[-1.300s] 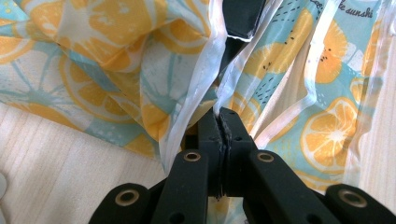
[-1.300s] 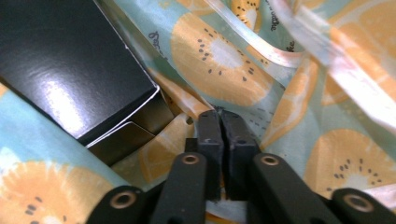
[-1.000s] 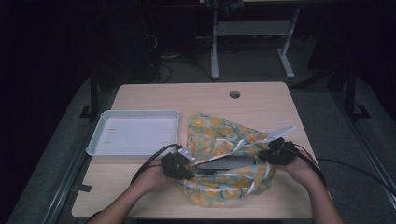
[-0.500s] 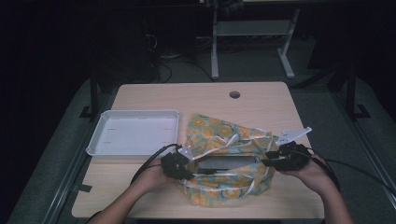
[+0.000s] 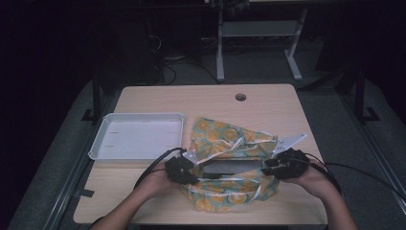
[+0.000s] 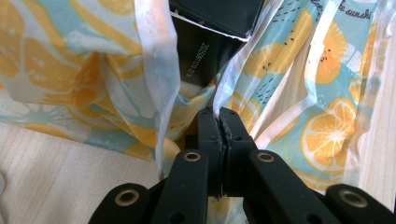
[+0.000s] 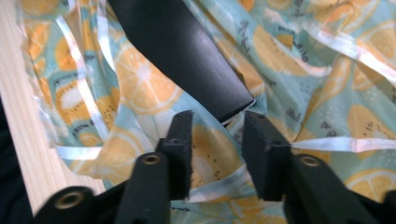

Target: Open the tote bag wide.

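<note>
Centrally on the counter point(image 5: 158, 191) lay the orange-print bag point(image 5: 230, 143) with a black box point(image 5: 230, 166) in its mouth. The left tool point(image 6: 220, 122) was clamped on the bag's white-edged rim. The right tool point(image 7: 215, 140), jaws just closing slightly, stood parted at the box's corner, gripping nothing

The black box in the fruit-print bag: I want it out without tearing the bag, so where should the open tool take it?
Grip the black box at its bare corner poking from the bag, coming straight along the right tool, one jaw on each flat face.
</note>
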Tool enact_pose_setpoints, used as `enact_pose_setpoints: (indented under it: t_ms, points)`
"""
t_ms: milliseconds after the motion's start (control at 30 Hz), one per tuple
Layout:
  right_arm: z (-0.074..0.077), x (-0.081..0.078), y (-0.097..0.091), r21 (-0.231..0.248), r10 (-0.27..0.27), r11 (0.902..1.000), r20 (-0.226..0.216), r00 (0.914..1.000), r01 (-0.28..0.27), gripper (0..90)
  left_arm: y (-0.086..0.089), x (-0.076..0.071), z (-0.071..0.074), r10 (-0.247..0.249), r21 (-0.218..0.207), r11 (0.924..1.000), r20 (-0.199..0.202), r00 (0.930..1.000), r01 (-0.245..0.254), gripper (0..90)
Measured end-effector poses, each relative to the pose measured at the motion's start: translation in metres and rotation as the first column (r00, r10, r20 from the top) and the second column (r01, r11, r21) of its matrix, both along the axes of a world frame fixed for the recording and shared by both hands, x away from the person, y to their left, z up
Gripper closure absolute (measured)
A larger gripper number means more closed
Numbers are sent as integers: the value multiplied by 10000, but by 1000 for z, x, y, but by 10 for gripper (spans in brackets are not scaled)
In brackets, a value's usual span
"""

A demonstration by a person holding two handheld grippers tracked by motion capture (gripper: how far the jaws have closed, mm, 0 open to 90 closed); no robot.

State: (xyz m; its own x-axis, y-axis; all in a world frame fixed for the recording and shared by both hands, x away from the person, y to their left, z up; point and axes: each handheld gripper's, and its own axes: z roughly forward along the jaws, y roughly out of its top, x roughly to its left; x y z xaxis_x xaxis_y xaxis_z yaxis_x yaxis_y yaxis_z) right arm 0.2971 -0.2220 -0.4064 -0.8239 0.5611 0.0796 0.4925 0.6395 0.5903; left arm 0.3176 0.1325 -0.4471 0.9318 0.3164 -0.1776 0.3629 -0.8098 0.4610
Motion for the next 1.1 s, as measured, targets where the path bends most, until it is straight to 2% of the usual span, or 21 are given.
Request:
enact_pose_setpoints:
  t_ms: [133, 200, 500, 567, 633, 667, 733, 900, 1000, 1100]
  points:
    - [-3, 1, 0, -254, 103, 9996, -11, 9999, -103, 835, 0, 0, 0, -7, -15, 10000, -9, 10000, 7, 883]
    - [-2, 0, -1, -274, 203, 9994, -20, 9998, -204, 893, 0, 0, 0, -1, -12, 10000, -2, 10000, 1, 883]
    - [2, -7, -3, -192, 362, 9992, 4, 9993, -362, 896, 0, 0, 0, -34, 24, 10000, -10, 10000, 34, 883]
    - [5, -9, -5, 9, 346, 9994, 268, 9990, -346, 796, 0, 0, 0, -11, 5, 10000, -59, 10000, 11, 883]
    - [9, -7, -5, 267, 361, 9990, 295, 9989, -368, 706, 0, 0, 0, -14, 5, 10000, -88, 10000, 14, 883]
    - [9, -7, -4, 324, 390, 9987, 439, 9983, -404, 686, 0, 0, 0, -16, 1, 10000, -69, 10000, 16, 883]
    - [9, -5, 0, 288, 456, 9985, 420, 9981, -469, 659, 0, 0, 0, -1, -14, 10000, -27, 10000, 1, 882]
    - [1, 0, 5, -98, 530, 9986, 526, 9972, -526, 568, 0, 0, 0, -50, -35, 10000, -55, 10000, 50, 883]
    - [-2, 1, 3, -29, 618, 9981, 348, 9975, -617, 525, 0, 0, 0, -55, -31, 10000, -66, 10000, 55, 883]
    - [-6, 1, 1, -68, 727, 9973, 199, 9972, -726, 529, 0, 0, 0, -48, -30, 10000, -56, 10000, 48, 883]
